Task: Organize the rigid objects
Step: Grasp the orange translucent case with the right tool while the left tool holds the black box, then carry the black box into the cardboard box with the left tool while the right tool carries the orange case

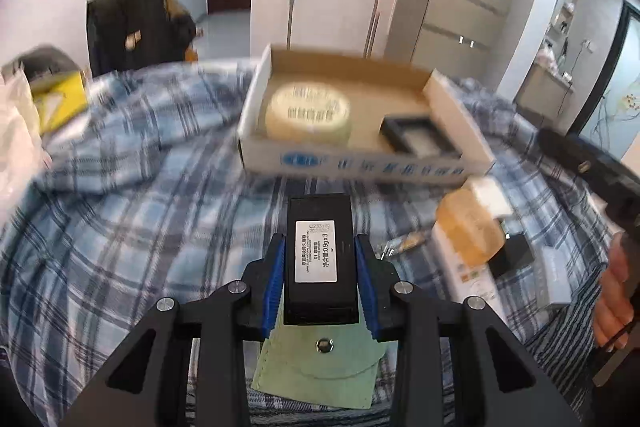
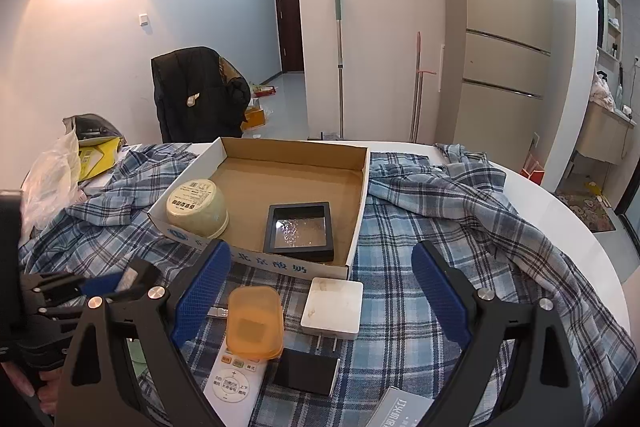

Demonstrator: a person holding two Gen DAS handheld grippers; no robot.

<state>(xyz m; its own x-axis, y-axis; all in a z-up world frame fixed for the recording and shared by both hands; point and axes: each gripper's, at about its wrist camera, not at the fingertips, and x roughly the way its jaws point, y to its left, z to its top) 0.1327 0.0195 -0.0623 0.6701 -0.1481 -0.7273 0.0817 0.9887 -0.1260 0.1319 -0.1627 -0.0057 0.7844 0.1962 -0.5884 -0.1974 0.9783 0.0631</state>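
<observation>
With the left gripper (image 1: pixel 320 267) clamped on the labelled black rectangular case (image 1: pixel 319 259), carry it level toward twelve o'clock, clear the shallow white cardboard box (image 1: pixel 360 169) wall, and lower it into bare floor between the round cream tub (image 1: pixel 308 115) and the black square frame (image 1: pixel 420 139), while the right gripper (image 2: pixel 320 303) hangs wide open and empty.

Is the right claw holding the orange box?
No, the right claw is wide open, and the orange box just lies on the white remote between its fingers.

Left gripper (image 1: pixel 320 259): blue-padded fingers (image 1: pixel 276 279) closed on a black labelled case (image 1: pixel 319 259). Right gripper (image 2: pixel 320 291): jaws spread wide, nothing between the fingers (image 2: pixel 438 291).
</observation>
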